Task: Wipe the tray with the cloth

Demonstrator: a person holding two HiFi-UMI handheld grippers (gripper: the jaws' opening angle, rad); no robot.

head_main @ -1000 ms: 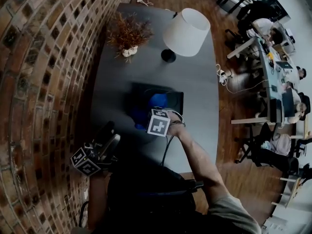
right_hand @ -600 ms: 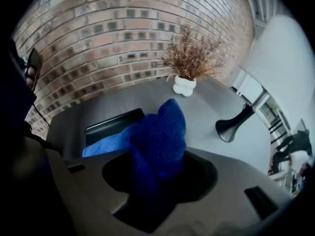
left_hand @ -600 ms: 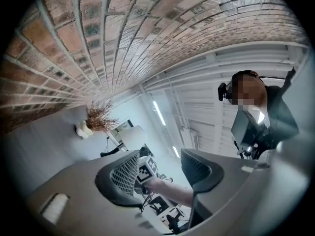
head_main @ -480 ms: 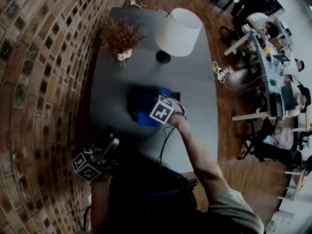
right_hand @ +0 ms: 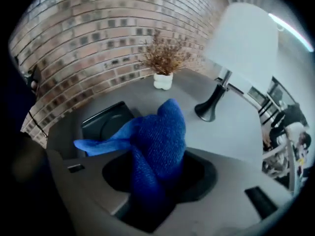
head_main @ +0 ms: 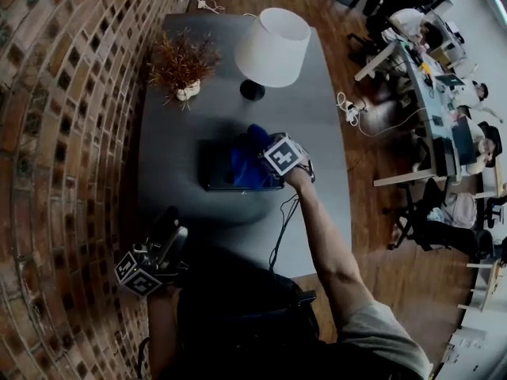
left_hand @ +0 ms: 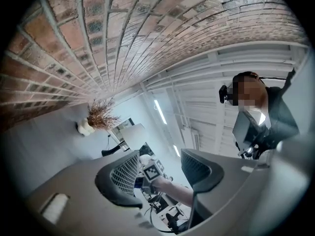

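A dark rectangular tray [head_main: 214, 169] lies in the middle of the grey table [head_main: 317, 133]. A bunched blue cloth [head_main: 249, 163] rests on the tray's right part. My right gripper [head_main: 273, 163] is at the tray's right end, shut on the cloth. In the right gripper view the cloth [right_hand: 160, 129] fills the gap between the jaws of the right gripper [right_hand: 160, 168], and one corner trails left toward the tray [right_hand: 106, 119]. My left gripper [head_main: 169, 234] hangs off the table's near left corner, away from the tray. Its jaws stand open and empty in the left gripper view [left_hand: 160, 173].
A white lamp [head_main: 273, 47] and a dried plant in a small white pot [head_main: 181, 63] stand at the table's far end. A brick wall [head_main: 55, 133] runs along the left. A cable [head_main: 279, 236] trails from the right gripper. Desks and seated people are at the far right.
My right gripper has dragged the cloth from the tray's near edge across to its right end. The left gripper has stayed where it was.
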